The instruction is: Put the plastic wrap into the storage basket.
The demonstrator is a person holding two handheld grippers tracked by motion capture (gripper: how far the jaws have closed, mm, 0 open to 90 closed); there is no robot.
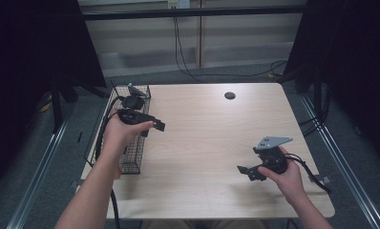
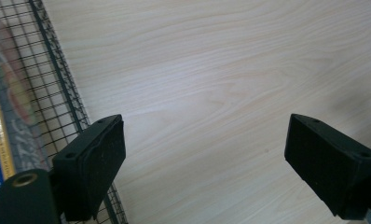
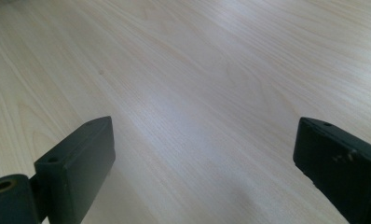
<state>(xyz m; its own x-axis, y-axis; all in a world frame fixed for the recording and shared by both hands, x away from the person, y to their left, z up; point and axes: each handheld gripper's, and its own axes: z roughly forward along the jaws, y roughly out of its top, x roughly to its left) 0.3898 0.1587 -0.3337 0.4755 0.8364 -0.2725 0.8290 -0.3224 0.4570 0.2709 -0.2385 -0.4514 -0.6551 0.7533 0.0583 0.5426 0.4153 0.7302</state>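
Note:
My left gripper [image 1: 152, 129] hangs over the right rim of a black wire basket [image 1: 131, 157] at the table's left edge, held in the left hand. Its jaws stand wide apart with nothing between them [image 2: 204, 163], above bare wood just beside the basket wall [image 2: 58, 84]. A colourful plastic-wrapped packet [image 2: 2, 140] lies inside the basket. My right gripper [image 1: 248, 171] rests low near the table's front right, pointing left, a grey three-cornered plate on top. Its jaws are also wide apart over bare tabletop [image 3: 204, 158], holding nothing.
The light wooden table [image 1: 202, 138] has a round black cable port [image 1: 230, 95] near its far edge. Cables trail off the table's left and right sides. Dark curtains flank the table, and a metal rail runs along the floor on each side.

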